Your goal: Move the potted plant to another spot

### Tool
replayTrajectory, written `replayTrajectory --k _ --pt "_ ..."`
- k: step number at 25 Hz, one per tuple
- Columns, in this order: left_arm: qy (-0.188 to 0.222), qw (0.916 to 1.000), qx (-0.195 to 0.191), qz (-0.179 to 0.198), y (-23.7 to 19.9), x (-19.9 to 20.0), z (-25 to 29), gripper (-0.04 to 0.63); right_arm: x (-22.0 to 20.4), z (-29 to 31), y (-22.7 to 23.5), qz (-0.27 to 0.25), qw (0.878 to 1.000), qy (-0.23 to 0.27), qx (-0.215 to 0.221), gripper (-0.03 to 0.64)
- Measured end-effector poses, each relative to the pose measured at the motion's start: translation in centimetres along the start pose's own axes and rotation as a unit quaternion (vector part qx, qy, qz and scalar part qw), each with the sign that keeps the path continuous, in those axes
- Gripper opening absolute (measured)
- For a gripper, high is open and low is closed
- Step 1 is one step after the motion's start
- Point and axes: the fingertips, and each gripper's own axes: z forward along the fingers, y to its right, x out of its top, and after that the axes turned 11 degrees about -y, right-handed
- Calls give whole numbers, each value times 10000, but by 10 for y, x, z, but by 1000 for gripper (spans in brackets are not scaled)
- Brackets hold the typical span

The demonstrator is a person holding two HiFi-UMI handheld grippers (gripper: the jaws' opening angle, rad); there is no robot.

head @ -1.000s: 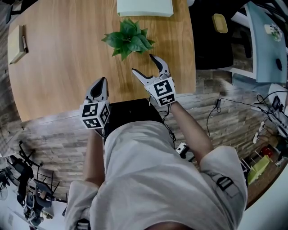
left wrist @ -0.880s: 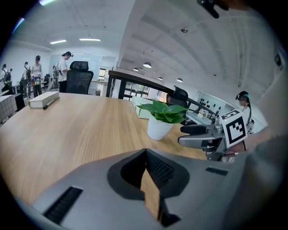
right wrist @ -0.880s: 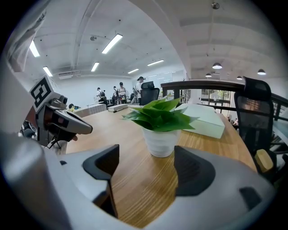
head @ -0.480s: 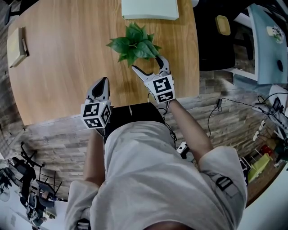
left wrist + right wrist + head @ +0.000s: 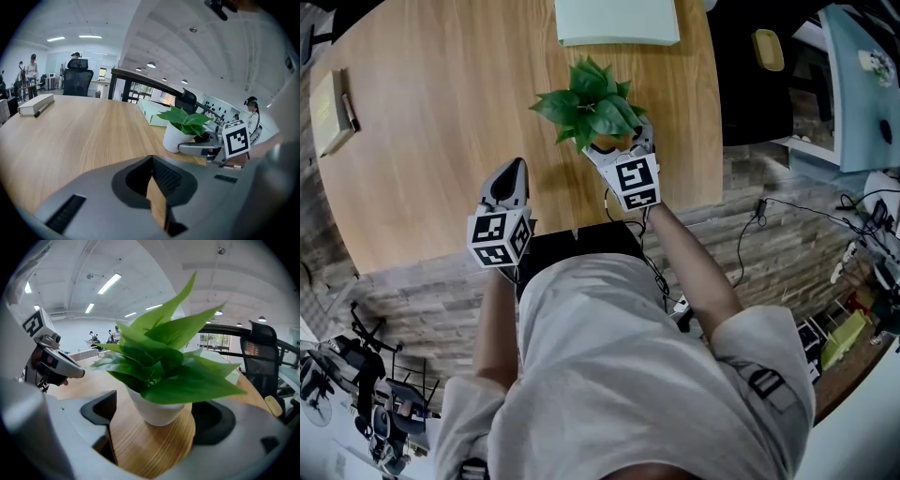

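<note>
The potted plant (image 5: pixel 592 105), green leaves in a white pot (image 5: pixel 157 409), stands on the wooden table (image 5: pixel 441 141) near its near right edge. My right gripper (image 5: pixel 617 141) reaches under the leaves. Its jaws are opening, and the pot sits between them with a gap on each side, so the pads do not press on it. In the left gripper view the pot (image 5: pixel 176 137) shows with one right finger (image 5: pixel 199 149) beside it. My left gripper (image 5: pixel 510 171) hovers over the table's near edge, left of the plant, its fingertips together and nothing in them.
A pale flat box (image 5: pixel 617 19) lies just beyond the plant at the table's far edge. A notebook with a pen (image 5: pixel 333 98) lies at the far left. A black chair seat (image 5: pixel 577 239) is under the near edge. Cables (image 5: pixel 787 211) trail on the floor at right.
My right gripper has moved forward to the plant, and its jaws now stand either side of the pot under the leaves. The left gripper has crept slightly forward.
</note>
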Motion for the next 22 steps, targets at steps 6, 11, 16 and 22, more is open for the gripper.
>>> replayTrajectory --k 6,11,16,22 --pt "-79 10000 -19 22 -8 3 6 12 5 11 13 -26 9998 57 -175 495" --pt "-150 9999 -25 30 -17 4 8 12 15 20 13 -84 9997 140 -172 503" --pt "-158 9999 5 48 -22 6 9 12 16 23 14 -130 9996 138 -190 508" --pt "-134 9999 7 75 -19 9 6 12 15 19 12 -92 9999 120 -78 502"
